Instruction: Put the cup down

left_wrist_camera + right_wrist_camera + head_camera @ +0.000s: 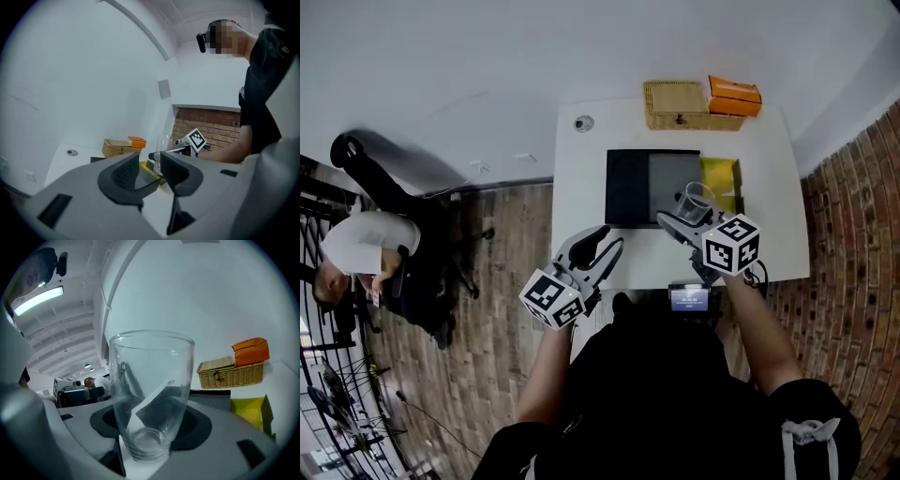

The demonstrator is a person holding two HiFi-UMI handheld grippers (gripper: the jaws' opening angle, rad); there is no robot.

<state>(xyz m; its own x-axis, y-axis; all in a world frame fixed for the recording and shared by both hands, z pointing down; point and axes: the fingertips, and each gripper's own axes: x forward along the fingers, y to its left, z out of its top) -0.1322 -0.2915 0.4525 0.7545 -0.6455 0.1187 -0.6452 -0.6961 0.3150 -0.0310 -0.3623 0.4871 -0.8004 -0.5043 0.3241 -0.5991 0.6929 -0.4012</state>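
Observation:
A clear glass cup point(151, 394) stands upright between my right gripper's point(150, 430) dark pads, which are shut on its lower part. In the head view the cup point(697, 201) hangs over the right edge of a black tray point(652, 187) on the white table point(581, 187), held by the right gripper point(685, 218). My left gripper point(604, 246) hovers above the table's near left part, open and empty. In the left gripper view its jaws point(149, 168) stand apart, and the cup point(163, 149) shows beyond them.
A wicker basket point(679, 104) and an orange box point(733, 95) sit at the table's far edge. A yellow box point(723, 178) lies right of the tray. A small screen device point(689, 298) sits at the near edge. A seated person point(366, 253) is far left.

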